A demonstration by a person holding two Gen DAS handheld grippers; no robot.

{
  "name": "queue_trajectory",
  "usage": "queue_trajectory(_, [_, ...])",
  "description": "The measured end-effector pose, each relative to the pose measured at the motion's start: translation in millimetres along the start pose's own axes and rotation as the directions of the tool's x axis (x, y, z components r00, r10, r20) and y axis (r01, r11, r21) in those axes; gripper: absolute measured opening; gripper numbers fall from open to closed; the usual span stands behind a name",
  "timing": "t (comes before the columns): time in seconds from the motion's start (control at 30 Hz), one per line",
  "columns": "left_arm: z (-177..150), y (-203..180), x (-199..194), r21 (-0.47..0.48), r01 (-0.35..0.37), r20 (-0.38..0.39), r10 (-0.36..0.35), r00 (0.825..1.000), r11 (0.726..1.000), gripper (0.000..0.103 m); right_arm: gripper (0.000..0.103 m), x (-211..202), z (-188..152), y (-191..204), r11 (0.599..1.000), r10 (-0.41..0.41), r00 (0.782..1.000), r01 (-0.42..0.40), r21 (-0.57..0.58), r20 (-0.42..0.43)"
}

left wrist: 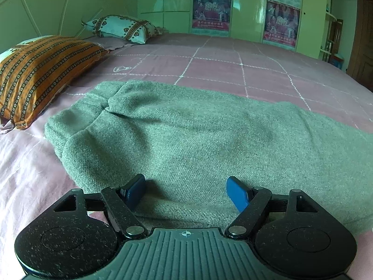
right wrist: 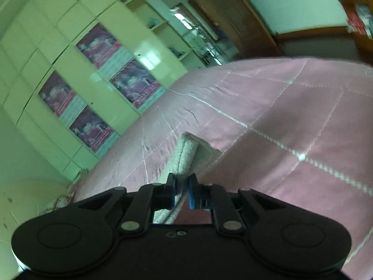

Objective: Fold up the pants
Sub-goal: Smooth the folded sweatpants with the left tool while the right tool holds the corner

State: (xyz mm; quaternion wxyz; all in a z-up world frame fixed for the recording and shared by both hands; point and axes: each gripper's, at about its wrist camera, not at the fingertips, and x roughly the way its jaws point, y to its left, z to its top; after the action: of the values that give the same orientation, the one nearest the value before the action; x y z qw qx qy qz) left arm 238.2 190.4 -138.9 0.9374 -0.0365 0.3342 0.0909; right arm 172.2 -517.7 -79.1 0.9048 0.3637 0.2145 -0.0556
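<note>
Grey-green woollen pants lie spread across the pink bed, their bunched end at the far left. My left gripper is open just above the near edge of the pants, with blue pads apart and nothing between them. My right gripper is shut on a folded hem of the pants, which sticks up past the fingertips above the bed. The right wrist view is tilted.
A pink quilted bedspread covers the bed and also shows in the right wrist view. An orange striped pillow and a white patterned pillow lie at the far left. Green wardrobes with posters stand behind the bed.
</note>
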Motion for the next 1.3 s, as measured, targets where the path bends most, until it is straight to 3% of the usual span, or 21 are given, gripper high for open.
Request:
queue_trajectory(0.07, [-0.1, -1.9, 0.8, 0.012, -0.006, -0.002, 0.006, 1.000, 1.000, 0.077, 0.001, 30.3, -15.9, -39.3, 0.989, -0.119, 0.985, 0.129, 0.076, -0.124])
queue_trajectory(0.1, [0.6, -2.2, 0.9, 0.017, -0.008, -0.005, 0.008, 1.000, 1.000, 0.077, 0.001, 36.8, -27.5, -56.1, 0.981, -0.108, 0.983, 0.130, 0.147, -0.148])
queue_trajectory(0.23, [5.8, -2.2, -2.4, 0.015, -0.013, -0.012, 0.013, 1.000, 1.000, 0.078, 0.005, 28.9, -29.3, -37.2, 0.984, -0.148, 0.983, 0.158, 0.088, -0.107])
queue_trajectory(0.37, [6.9, -10.2, -30.1, -0.028, 0.025, 0.087, -0.023, 0.996, 0.999, 0.078, 0.005, 29.1, -26.3, -39.7, 0.982, -0.154, 0.980, 0.165, 0.087, -0.122])
queue_trajectory(0.4, [4.7, -14.1, -29.0, -0.001, 0.004, 0.079, -0.004, 0.997, 1.000, 0.078, 0.005, 29.4, -27.2, -38.4, 0.982, -0.152, 0.981, 0.164, 0.089, -0.122])
queue_trajectory(0.43, [0.2, -14.4, -17.7, 0.021, -0.058, 0.013, 0.058, 0.998, 0.998, 0.078, 0.005, 28.8, -27.9, -39.4, 0.983, -0.152, 0.981, 0.163, 0.089, -0.123])
queue_trajectory(0.47, [-4.3, -8.5, -10.9, 0.000, -0.061, -0.015, 0.061, 0.998, 0.998, 0.078, 0.005, 28.7, -28.4, -40.3, 0.983, -0.153, 0.981, 0.164, 0.088, -0.123])
queue_trajectory(0.6, [6.8, -22.9, -30.1, -0.032, -0.025, 0.034, 0.026, 0.999, 0.999, 0.077, 0.007, 35.2, -25.7, -31.4, 0.981, -0.163, 0.978, 0.174, 0.081, -0.130])
queue_trajectory(0.73, [10.2, -86.9, -46.6, 0.010, 0.125, 0.051, -0.125, 0.991, 0.992, 0.078, 0.013, 29.2, -27.5, -26.3, 0.983, -0.156, 0.981, 0.165, 0.076, -0.114])
queue_trajectory(0.83, [2.9, -145.0, -43.4, -0.006, 0.174, -0.012, -0.174, 0.985, 0.985, 0.078, 0.013, 27.9, -30.6, -23.5, 0.984, -0.153, 0.983, 0.161, 0.074, -0.105])
queue_trajectory(0.9, [-4.8, -188.8, -46.5, 0.033, 0.215, -0.028, -0.214, 0.976, 0.976, 0.078, 0.013, 28.6, -30.2, -22.8, 0.984, -0.156, 0.982, 0.163, 0.066, -0.106])
queue_trajectory(1.1, [-26.3, -304.0, -68.0, 0.125, 0.362, -0.071, -0.355, 0.932, 0.924, 0.078, 0.015, 28.3, -28.0, -32.7, 0.985, -0.117, 0.987, 0.130, 0.118, -0.111])
queue_trajectory(1.2, [-32.6, -342.2, -73.3, 0.180, 0.384, -0.109, -0.370, 0.923, 0.906, 0.078, 0.016, 29.7, -29.5, -38.4, 0.985, -0.094, 0.989, 0.110, 0.130, -0.117])
queue_trajectory(1.3, [-35.9, -355.2, -75.1, 0.195, 0.329, -0.116, -0.311, 0.943, 0.924, 0.078, 0.016, 27.8, -30.3, -42.3, 0.987, -0.070, 0.991, 0.086, 0.139, -0.114])
